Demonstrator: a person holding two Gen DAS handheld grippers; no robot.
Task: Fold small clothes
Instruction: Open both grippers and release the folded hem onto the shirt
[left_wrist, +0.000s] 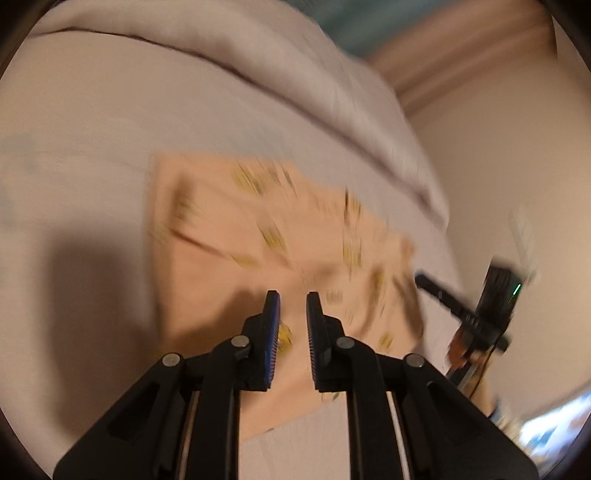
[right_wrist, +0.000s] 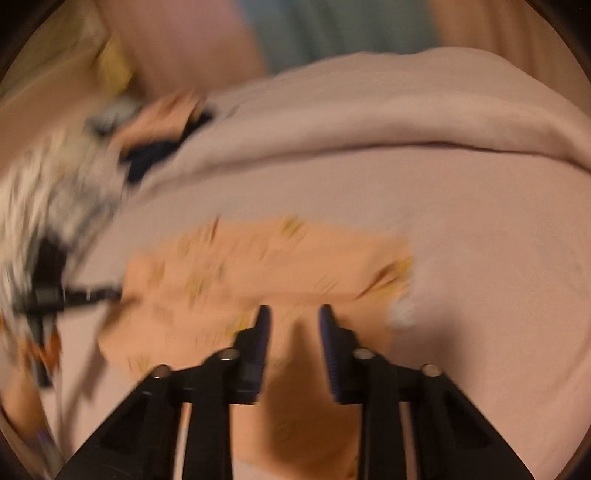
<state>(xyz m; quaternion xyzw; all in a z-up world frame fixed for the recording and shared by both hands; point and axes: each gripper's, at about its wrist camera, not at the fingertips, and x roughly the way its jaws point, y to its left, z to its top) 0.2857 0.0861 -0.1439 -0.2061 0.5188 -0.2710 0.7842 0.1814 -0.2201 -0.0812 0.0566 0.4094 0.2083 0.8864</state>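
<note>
A small peach garment (left_wrist: 258, 229) with a yellow print lies flat on the pale bedsheet (left_wrist: 92, 110). Both views are smeared by motion. My left gripper (left_wrist: 293, 295) hovers over the garment's near part, its blue-padded jaws a narrow gap apart with only cloth showing beyond them. My right gripper (right_wrist: 293, 308) is over the near edge of the same garment (right_wrist: 258, 258), jaws apart and nothing between the pads. Each gripper shows in the other's view: the right gripper (left_wrist: 424, 282) past the garment's right edge, the left gripper (right_wrist: 114, 291) at its left edge.
A thick fold of duvet (left_wrist: 332, 92) runs across the bed behind the garment. A blurred heap of peach and dark blue clothes (right_wrist: 159, 125) sits at the back left. A black-and-white patterned sleeve (right_wrist: 55, 192) is at the left. A wall (left_wrist: 498, 166) borders the bed.
</note>
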